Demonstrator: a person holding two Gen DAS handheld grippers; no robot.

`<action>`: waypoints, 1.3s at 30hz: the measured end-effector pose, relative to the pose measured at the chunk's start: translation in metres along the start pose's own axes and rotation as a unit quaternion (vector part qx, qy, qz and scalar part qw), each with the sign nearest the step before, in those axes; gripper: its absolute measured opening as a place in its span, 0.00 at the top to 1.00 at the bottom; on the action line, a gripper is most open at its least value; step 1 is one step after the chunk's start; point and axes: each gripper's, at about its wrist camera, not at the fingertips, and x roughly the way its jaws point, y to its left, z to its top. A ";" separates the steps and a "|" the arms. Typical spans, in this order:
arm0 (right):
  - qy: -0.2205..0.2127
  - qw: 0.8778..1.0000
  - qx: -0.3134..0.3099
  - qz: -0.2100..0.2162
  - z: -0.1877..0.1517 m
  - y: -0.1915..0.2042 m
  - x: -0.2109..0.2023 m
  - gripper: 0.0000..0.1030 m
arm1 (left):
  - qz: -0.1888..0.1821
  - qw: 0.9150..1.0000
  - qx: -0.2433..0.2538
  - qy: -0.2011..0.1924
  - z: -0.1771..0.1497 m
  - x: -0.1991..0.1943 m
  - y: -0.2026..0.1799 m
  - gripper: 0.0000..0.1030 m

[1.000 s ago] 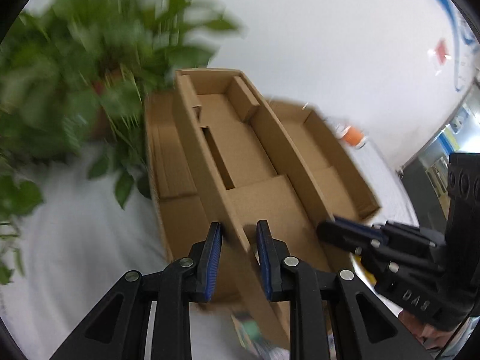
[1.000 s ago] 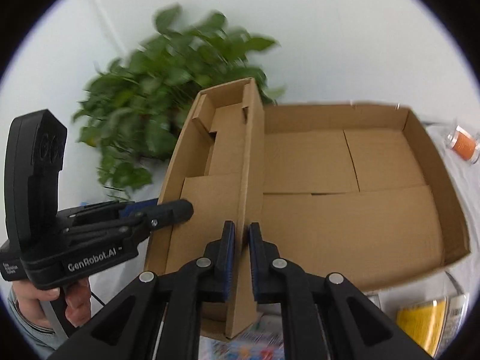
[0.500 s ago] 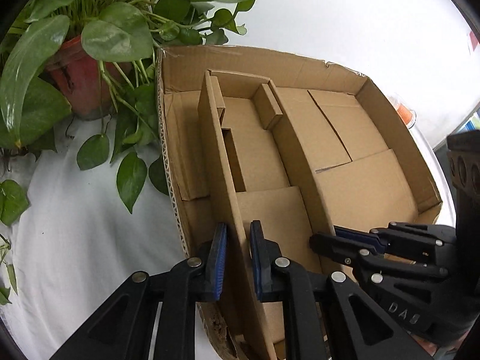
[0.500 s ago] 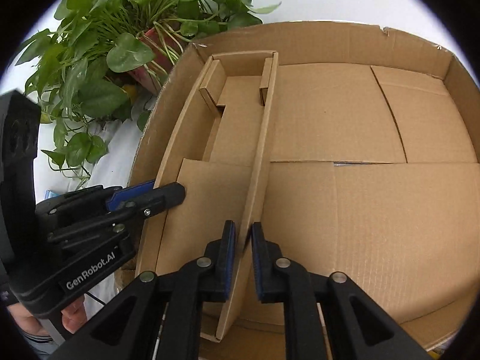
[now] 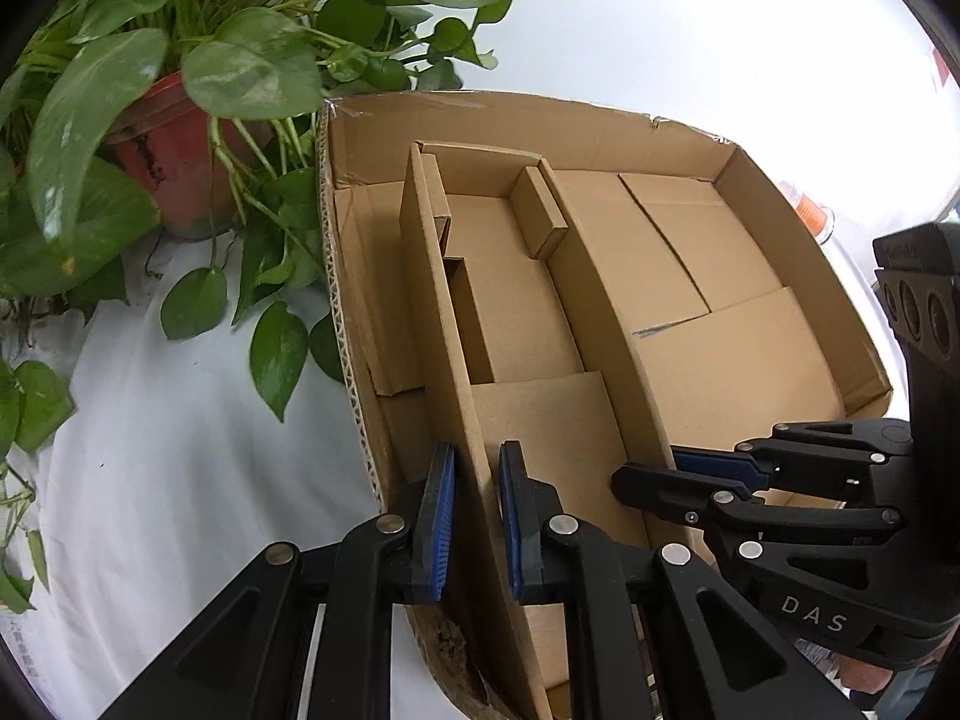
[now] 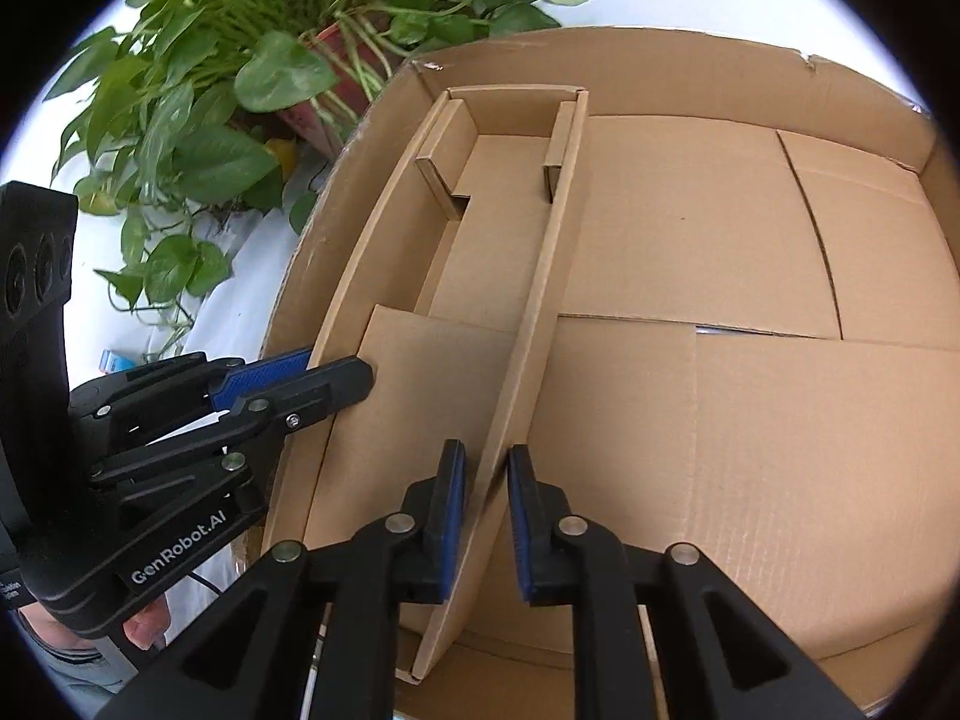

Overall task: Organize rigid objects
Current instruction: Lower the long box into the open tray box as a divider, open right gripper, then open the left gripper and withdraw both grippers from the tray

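A small open cardboard tray (image 5: 516,324) sits inside the left part of a large shallow cardboard box (image 5: 750,324). My left gripper (image 5: 474,516) straddles the small tray's left wall, jaws slightly apart with small gaps to the cardboard. My right gripper (image 6: 483,510) straddles the tray's right wall (image 6: 540,276) the same way, jaws slightly apart. The large box (image 6: 750,360) holds nothing else. Each gripper shows in the other's view: the right one (image 5: 708,480) and the left one (image 6: 294,378).
A potted green plant (image 5: 180,138) in a red pot stands just left of the big box on a white cloth (image 5: 150,450). An orange-capped container (image 5: 810,210) lies beyond the box's right side. A small blue item (image 6: 114,360) lies under the plant.
The small tray went down from tilted above the big box to resting inside its left part. Both grippers' jaws have opened slightly off the tray walls.
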 end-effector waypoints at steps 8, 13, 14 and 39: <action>0.015 0.999 -0.009 0.048 -0.007 0.005 0.000 0.62 | 0.005 0.999 -0.010 -0.036 -0.016 -0.039 0.002 0.65; -0.075 0.997 -0.021 -0.008 -0.024 -0.042 -0.085 0.62 | 0.072 0.995 -0.006 -0.074 -0.031 -0.055 0.000 0.16; -0.096 0.995 -0.012 -0.030 -0.029 -0.064 -0.107 0.62 | 0.080 0.994 -0.004 -0.069 -0.031 -0.051 0.001 0.16; 0.001 0.988 0.069 -0.137 -0.118 -0.200 -0.095 1.00 | 0.025 1.000 -0.008 -0.009 -0.039 -0.032 0.022 0.86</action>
